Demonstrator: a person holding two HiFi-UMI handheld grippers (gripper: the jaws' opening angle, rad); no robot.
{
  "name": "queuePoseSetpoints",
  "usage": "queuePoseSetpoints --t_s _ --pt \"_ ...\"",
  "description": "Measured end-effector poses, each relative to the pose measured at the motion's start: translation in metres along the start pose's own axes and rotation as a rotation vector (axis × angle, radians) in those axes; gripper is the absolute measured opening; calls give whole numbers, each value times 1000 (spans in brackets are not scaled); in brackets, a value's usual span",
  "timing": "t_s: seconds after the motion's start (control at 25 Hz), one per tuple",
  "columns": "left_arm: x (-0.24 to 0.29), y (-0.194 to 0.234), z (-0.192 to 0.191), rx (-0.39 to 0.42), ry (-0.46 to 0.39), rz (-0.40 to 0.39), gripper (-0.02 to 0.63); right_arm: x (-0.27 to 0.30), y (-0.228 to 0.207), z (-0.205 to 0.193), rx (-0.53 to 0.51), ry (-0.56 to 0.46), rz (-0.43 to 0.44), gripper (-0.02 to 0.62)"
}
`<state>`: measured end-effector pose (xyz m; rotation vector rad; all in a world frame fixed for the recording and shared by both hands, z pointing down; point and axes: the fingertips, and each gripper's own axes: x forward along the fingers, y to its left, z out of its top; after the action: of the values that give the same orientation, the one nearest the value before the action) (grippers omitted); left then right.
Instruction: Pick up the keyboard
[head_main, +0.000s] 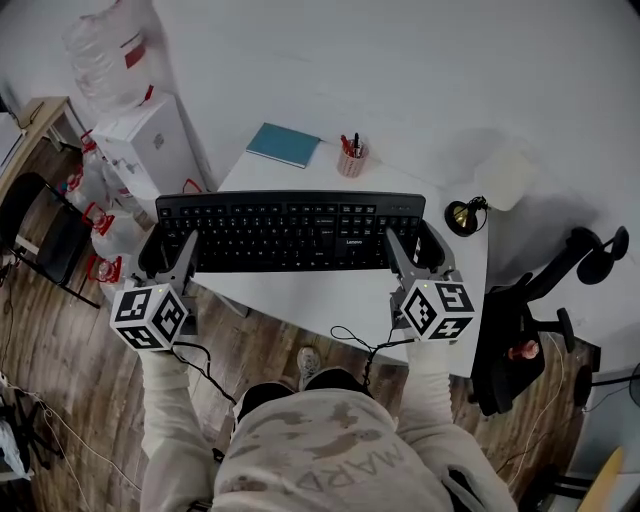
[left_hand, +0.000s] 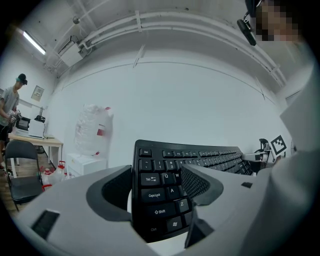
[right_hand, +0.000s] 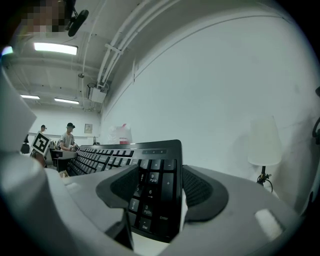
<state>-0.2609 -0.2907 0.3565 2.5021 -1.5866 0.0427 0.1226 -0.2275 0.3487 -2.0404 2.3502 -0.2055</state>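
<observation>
The white table (head_main: 300, 297) lies below your jaws, its far half hidden by the black Lenovo keyboard (head_main: 290, 230), which spans from one grip to the other. Your left gripper (left_hand: 157, 182) stands wide, clamped on the Caps Lock end. Your right gripper (right_hand: 160, 182) clamps the number-pad end likewise. A white-shaded lamp (head_main: 505, 178) stands right of the right jaws. Ahead of both lie a teal notebook (head_main: 283, 144) and a cup (head_main: 351, 163) holding pens.
</observation>
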Motion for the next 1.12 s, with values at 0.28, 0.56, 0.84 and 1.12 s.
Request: queuePoseSetpoints --t_s 0.28,0.56,0.84,1.12 --pt "-5 -7 15 17 -50 -25 314 -15 2 14 -8 -40 -21 282" --pt "-8 -30 25 28 -73 -53 314 -39 -10 25 -12 -72 -43 282" --pt "-9 -40 33 33 -90 -79 314 -54 -13 34 -18 -92 -68 282" --pt "-11 -44 40 37 -118 -94 314 -62 -11 42 -27 -118 -79 282"
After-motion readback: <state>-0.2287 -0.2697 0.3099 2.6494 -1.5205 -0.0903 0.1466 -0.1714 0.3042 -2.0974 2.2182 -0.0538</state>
